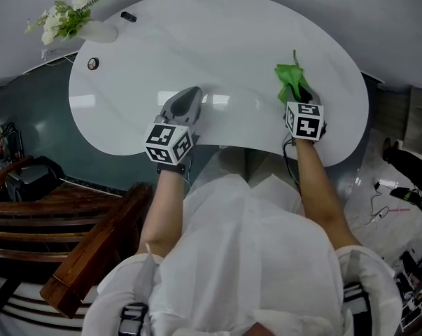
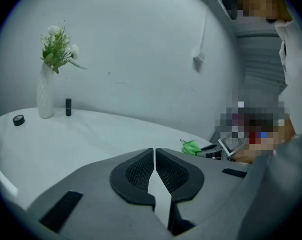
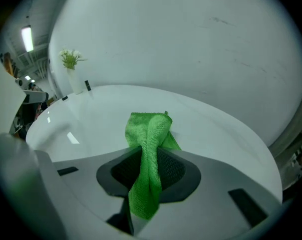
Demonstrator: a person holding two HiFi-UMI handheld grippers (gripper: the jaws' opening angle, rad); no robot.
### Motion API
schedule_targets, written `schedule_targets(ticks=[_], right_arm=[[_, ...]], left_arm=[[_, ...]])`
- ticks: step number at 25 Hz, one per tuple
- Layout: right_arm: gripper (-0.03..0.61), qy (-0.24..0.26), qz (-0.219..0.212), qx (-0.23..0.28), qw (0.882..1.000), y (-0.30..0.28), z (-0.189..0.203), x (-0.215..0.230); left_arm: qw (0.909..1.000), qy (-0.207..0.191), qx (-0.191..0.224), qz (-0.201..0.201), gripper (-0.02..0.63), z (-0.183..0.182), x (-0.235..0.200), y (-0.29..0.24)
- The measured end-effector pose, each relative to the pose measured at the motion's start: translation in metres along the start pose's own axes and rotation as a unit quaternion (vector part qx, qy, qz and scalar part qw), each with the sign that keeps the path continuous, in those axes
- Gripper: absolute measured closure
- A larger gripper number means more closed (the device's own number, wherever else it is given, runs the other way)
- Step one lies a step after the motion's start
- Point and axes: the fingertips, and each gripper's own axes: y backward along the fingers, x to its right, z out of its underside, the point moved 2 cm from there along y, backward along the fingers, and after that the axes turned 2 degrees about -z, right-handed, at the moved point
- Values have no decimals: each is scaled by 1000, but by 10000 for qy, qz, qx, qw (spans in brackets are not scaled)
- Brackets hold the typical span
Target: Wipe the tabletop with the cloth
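Observation:
A green cloth (image 3: 149,149) is pinched between the jaws of my right gripper (image 3: 149,156), bunched and hanging forward over the white tabletop (image 3: 90,119). In the head view the cloth (image 1: 292,80) sticks out ahead of the right gripper (image 1: 299,96) near the table's right front edge. My left gripper (image 1: 186,103) rests over the tabletop (image 1: 217,40) near its front middle. Its jaws are shut with nothing between them (image 2: 154,164). The left gripper view shows the green cloth (image 2: 192,147) far off to the right.
A white vase with flowers (image 1: 71,19) stands at the table's far left, with a small dark cylinder (image 1: 128,17) and a round black object (image 1: 92,64) near it. Wooden furniture (image 1: 92,250) lies left below the table. Cables and gear (image 1: 399,194) lie on the floor right.

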Motion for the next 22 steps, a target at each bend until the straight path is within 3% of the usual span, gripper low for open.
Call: schedule_targets(ticks=[6, 14, 18, 22], right_arm=[[502, -534, 671, -118, 9962, 47, 51, 85], [502, -1139, 1527, -546, 9802, 117, 131, 170], [502, -1279, 1855, -730, 9715, 142, 159, 194], [502, -1306, 2134, -779, 9650, 141, 158, 192]], left_arm=[[9990, -150, -93, 403, 586, 0, 37, -26], [9969, -289, -215, 697, 586, 3, 67, -48], [9965, -300, -290, 723, 586, 8, 70, -48], [9964, -303, -343, 715, 586, 15, 64, -40]])
